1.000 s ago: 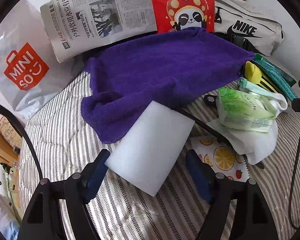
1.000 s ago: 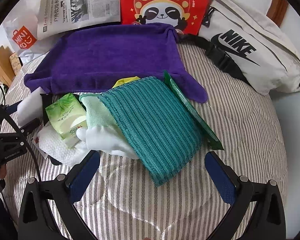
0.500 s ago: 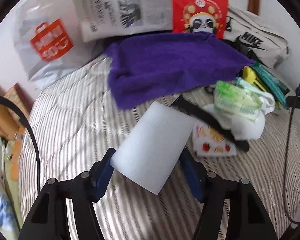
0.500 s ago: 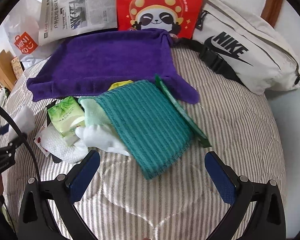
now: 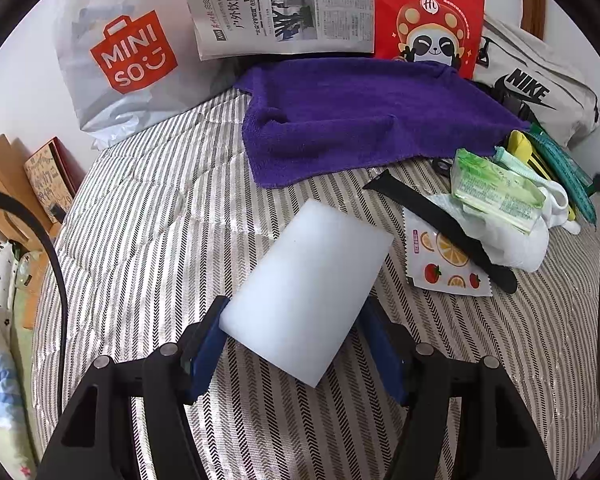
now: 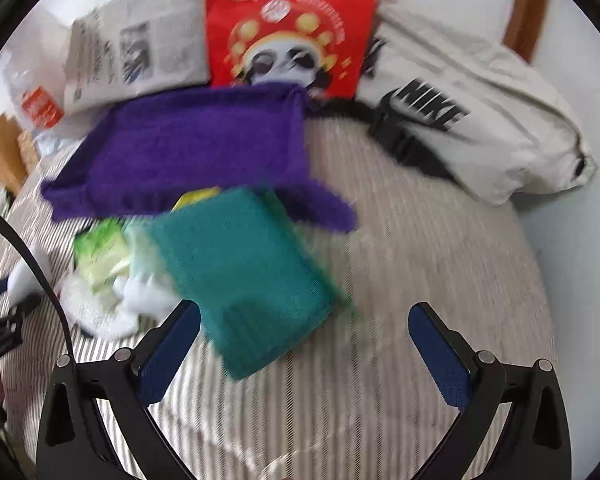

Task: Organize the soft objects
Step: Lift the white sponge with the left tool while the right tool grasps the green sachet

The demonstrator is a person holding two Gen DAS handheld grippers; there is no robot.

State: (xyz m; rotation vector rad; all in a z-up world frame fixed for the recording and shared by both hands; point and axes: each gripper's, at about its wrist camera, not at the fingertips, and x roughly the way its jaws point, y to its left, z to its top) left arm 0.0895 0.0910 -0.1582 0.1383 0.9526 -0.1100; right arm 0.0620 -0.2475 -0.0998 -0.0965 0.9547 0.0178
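Note:
My left gripper (image 5: 296, 312) is shut on a white sponge block (image 5: 308, 300), with both blue pads pressed against its sides, over the striped bedcover (image 5: 140, 220). Beyond it lies a purple towel (image 5: 364, 116). To the right is a heap: a green tissue pack (image 5: 496, 192), a white cloth (image 5: 520, 248), a fruit-print packet (image 5: 444, 264) and a black strap (image 5: 440, 224). My right gripper (image 6: 304, 316) is open and holds nothing. A folded teal cloth (image 6: 244, 264) lies just ahead of its left finger. The right wrist view is blurred.
Against the wall stand a grey Miniso bag (image 5: 120, 64), a newspaper (image 5: 284, 8) and a red panda bag (image 5: 428, 20). A beige Nike bag (image 6: 480, 128) lies at the back right. Wooden furniture (image 5: 4, 176) flanks the bed's left edge.
My left gripper has drawn back from the purple towel with the sponge, and its pads have closed in on it. The right gripper has shifted, so the teal cloth sits further left in its view.

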